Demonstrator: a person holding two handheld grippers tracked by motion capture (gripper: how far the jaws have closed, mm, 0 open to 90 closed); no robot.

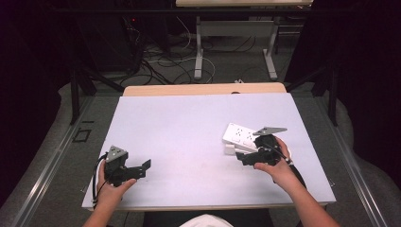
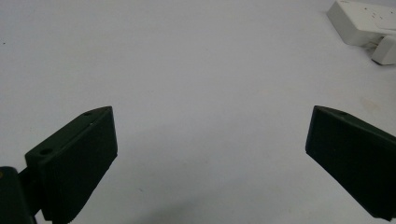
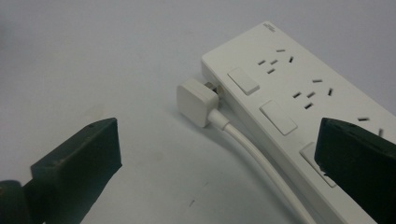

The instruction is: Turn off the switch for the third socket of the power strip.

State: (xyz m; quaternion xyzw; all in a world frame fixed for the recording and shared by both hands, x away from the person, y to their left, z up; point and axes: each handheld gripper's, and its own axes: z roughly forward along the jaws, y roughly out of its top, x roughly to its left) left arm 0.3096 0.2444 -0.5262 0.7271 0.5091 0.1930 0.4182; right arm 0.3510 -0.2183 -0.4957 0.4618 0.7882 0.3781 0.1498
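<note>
A white power strip (image 1: 240,136) lies on the right half of the white table (image 1: 189,137); in the right gripper view the power strip (image 3: 299,93) shows several sockets and switches. A white plug (image 3: 197,101) with its cable (image 3: 261,163) lies against the strip's side, prongs toward it. My right gripper (image 1: 247,158) is open just in front of the strip, its jaws spread wide with the cable between them. My left gripper (image 1: 142,168) is open near the table's front left, with bare table between its jaws; the power strip (image 2: 362,21) and plug (image 2: 385,49) sit far off at top right.
The white sheet covers the table, with a wooden edge (image 1: 203,89) at the far side. Beyond it stand another table's legs (image 1: 198,52) and loose cables (image 1: 165,61) on the floor. Dark frame posts (image 1: 74,90) flank the table.
</note>
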